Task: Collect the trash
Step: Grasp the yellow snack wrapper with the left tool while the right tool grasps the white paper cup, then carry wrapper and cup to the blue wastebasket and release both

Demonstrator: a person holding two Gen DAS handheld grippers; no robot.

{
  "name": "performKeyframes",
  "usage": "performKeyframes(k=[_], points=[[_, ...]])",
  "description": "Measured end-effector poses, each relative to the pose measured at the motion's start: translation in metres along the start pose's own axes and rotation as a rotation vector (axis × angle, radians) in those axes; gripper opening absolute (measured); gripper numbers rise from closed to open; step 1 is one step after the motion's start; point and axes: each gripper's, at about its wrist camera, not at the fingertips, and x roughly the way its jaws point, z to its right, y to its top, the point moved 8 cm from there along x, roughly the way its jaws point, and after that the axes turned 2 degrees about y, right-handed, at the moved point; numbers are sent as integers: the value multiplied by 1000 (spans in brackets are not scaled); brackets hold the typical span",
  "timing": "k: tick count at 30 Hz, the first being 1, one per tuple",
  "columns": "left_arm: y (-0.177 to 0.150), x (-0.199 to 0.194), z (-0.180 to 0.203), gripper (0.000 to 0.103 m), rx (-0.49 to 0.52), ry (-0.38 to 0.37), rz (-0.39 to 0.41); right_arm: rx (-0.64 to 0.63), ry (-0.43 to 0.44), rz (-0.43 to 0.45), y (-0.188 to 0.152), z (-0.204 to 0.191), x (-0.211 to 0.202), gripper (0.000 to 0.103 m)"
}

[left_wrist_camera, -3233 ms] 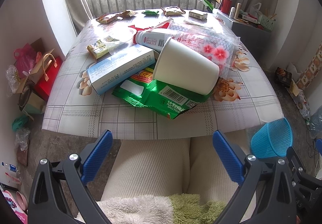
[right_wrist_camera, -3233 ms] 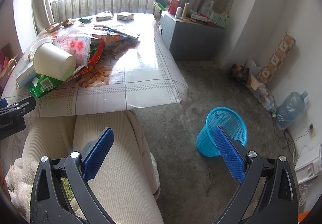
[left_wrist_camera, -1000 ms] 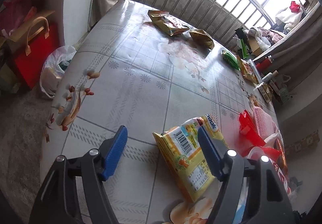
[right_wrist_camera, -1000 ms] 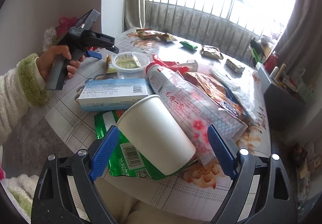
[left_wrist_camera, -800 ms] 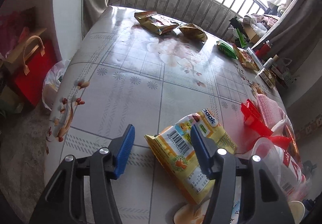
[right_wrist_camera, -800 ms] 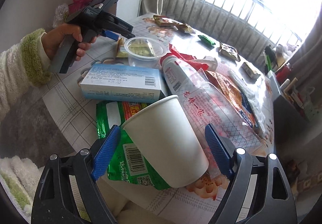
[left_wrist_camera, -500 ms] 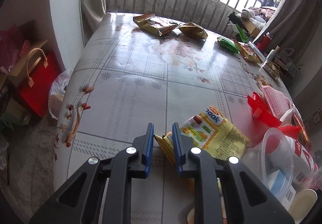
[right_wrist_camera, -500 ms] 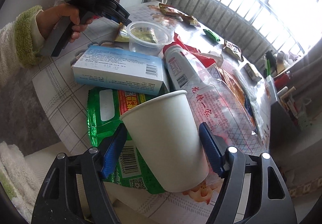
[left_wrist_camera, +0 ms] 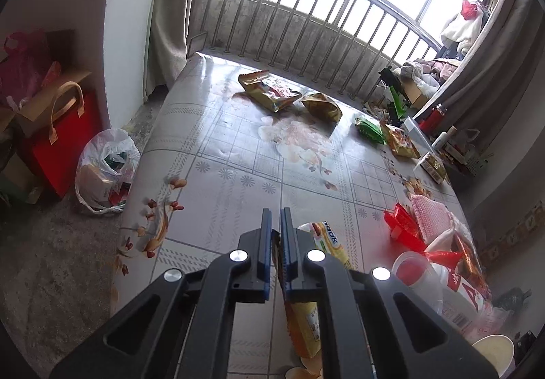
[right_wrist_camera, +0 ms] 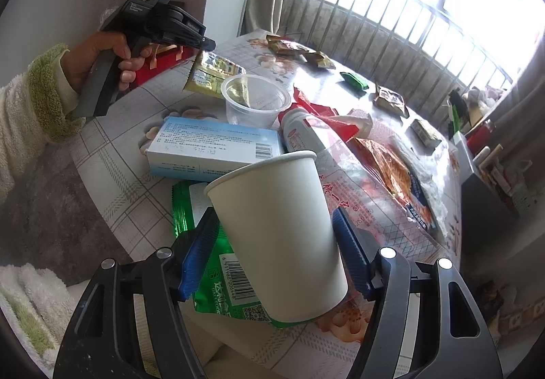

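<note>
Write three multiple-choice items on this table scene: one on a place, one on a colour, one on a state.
1. Where does the clear plastic tub stand?
A. beyond the blue-and-white box
B. inside the paper cup
C. on the floor

2. What colour is the wrapper under the paper cup?
A. red
B. green
C. black

3. How is the left gripper?
A. wide open over bare table
B. shut on the yellow snack packet
C. holding the paper cup

Key: 1 A, the tub sits behind the box in the right wrist view. 2 B, green foil shows beneath the cup. 3 B, its blue pads pinch the packet's edge.
</note>
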Motion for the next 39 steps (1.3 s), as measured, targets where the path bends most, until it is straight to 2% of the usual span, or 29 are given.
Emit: performKeyframes(k=[7,13,18,23,30,34,39], points=[[26,-56,16,3,5,-30,138,118,58,109,16,9,-24,64],[39,-106,53,3,58,-82,233,239,90,207,23,23,-48,64],[40,-138,102,3,121,-138,269,340,84,299,18,42,-81,64],[32,-162,170,3,201,-249,276,479,18,383,-7,79,-122,64],[-3,-172,311,3,377,-438,202,691,-159,437,-83,137,-174,64],[-41,-166,393,3,480,-538,118,812,-272,440,-139,165,-200,64],[-101,-147,495,3,618,-605,-10,964,-379,421,-209,195,-217,64]])
